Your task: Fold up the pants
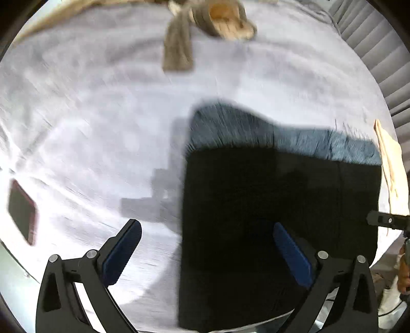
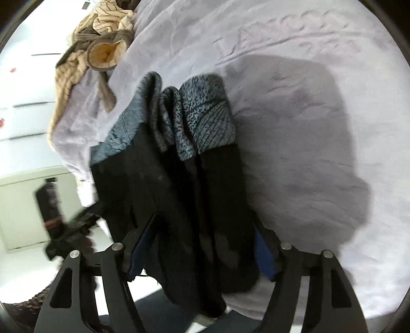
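A heap of tan and grey clothes (image 1: 217, 20) sits at the far side of the bed, well apart from the pants. A dark phone (image 1: 22, 211) lies near the left edge, and a cream cloth (image 1: 389, 164) lies just beside the pants at the right edge. The left gripper (image 1: 207, 252) has its fingers wide apart and empty above the black pants (image 1: 269, 205), whose blue patterned cuffs (image 2: 205, 117) point away. The right gripper (image 2: 202, 253) has its fingers around bunched pants fabric. A pale lavender sheet (image 1: 102, 115) covers the bed; white floor shows beyond.
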Action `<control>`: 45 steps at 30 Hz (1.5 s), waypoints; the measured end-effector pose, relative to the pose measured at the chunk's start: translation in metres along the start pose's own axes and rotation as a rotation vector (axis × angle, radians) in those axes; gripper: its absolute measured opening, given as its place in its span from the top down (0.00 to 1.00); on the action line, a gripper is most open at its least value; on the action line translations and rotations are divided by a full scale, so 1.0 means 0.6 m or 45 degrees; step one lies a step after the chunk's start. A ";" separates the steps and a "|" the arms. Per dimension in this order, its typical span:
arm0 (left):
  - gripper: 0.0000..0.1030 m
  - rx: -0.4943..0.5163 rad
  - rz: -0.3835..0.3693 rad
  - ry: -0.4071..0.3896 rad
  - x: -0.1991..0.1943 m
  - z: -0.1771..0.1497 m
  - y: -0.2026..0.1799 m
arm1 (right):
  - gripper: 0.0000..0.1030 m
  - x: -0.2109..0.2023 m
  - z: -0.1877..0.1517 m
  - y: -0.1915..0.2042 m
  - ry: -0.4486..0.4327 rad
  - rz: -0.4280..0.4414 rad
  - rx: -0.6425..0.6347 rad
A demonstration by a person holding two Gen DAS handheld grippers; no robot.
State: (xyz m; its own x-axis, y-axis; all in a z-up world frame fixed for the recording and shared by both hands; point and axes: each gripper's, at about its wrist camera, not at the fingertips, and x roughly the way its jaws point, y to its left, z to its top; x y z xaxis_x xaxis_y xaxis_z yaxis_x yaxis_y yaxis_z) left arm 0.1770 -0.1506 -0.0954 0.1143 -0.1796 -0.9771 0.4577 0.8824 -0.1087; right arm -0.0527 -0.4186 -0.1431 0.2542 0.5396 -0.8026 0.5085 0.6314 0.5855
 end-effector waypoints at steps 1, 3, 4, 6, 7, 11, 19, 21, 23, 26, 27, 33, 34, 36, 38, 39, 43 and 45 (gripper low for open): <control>0.00 -0.001 0.000 -0.029 -0.015 0.005 0.003 | 0.29 -0.013 -0.002 0.000 -0.019 -0.068 -0.019; 0.00 0.001 0.001 -0.085 -0.044 0.017 0.006 | 0.29 -0.033 -0.002 -0.001 -0.056 -0.145 -0.024; 0.00 0.007 0.001 -0.103 -0.053 0.020 0.004 | 0.30 -0.047 -0.002 0.004 -0.096 -0.178 -0.028; 0.00 0.035 0.010 -0.140 -0.066 0.027 -0.010 | 0.47 -0.065 0.002 0.019 -0.164 -0.199 -0.050; 0.00 0.051 0.013 -0.145 -0.069 0.022 -0.013 | 0.48 -0.075 0.001 0.034 -0.206 -0.201 -0.070; 0.00 0.151 0.092 -0.077 -0.032 0.006 -0.069 | 0.48 -0.089 0.004 0.103 -0.320 -0.196 -0.172; 0.00 0.196 0.214 -0.047 0.044 -0.035 -0.100 | 0.48 -0.019 0.022 0.136 -0.270 -0.258 -0.270; 0.00 0.217 0.200 -0.082 0.049 -0.036 -0.102 | 0.48 0.004 0.033 0.102 -0.244 -0.233 -0.209; 0.00 0.244 0.215 -0.100 0.051 -0.035 -0.109 | 0.48 0.009 0.039 0.088 -0.252 -0.207 -0.188; 0.00 0.209 0.207 -0.080 0.057 -0.031 -0.106 | 0.48 0.007 0.043 0.090 -0.240 -0.203 -0.185; 0.00 0.202 0.198 -0.085 0.057 -0.032 -0.104 | 0.48 0.007 0.041 0.095 -0.235 -0.216 -0.205; 0.00 0.203 0.210 -0.070 0.053 -0.037 -0.103 | 0.29 -0.006 0.041 0.070 -0.214 -0.394 -0.129; 0.00 0.208 0.212 -0.051 0.051 -0.036 -0.104 | 0.29 -0.014 0.043 0.047 -0.208 -0.388 -0.047; 0.00 0.222 0.228 -0.003 0.045 -0.034 -0.107 | 0.29 -0.042 0.036 0.005 -0.222 -0.250 0.098; 0.00 0.239 0.234 0.039 0.039 -0.035 -0.111 | 0.28 -0.066 0.026 -0.015 -0.246 -0.201 0.143; 0.00 0.248 0.232 0.059 0.036 -0.037 -0.114 | 0.24 -0.080 0.016 -0.022 -0.263 -0.204 0.150; 0.00 0.257 0.211 0.106 0.022 -0.050 -0.130 | 0.20 -0.125 -0.015 -0.046 -0.308 -0.234 0.174; 0.00 0.261 0.201 0.132 0.016 -0.058 -0.142 | 0.18 -0.138 -0.026 -0.054 -0.318 -0.238 0.194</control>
State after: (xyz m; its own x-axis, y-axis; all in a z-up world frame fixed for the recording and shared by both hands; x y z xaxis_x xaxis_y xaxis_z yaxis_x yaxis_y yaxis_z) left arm 0.1082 -0.2123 -0.1022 0.1127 0.0079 -0.9936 0.6114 0.7877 0.0756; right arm -0.1030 -0.4752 -0.0940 0.3292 0.2579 -0.9084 0.6772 0.6059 0.4174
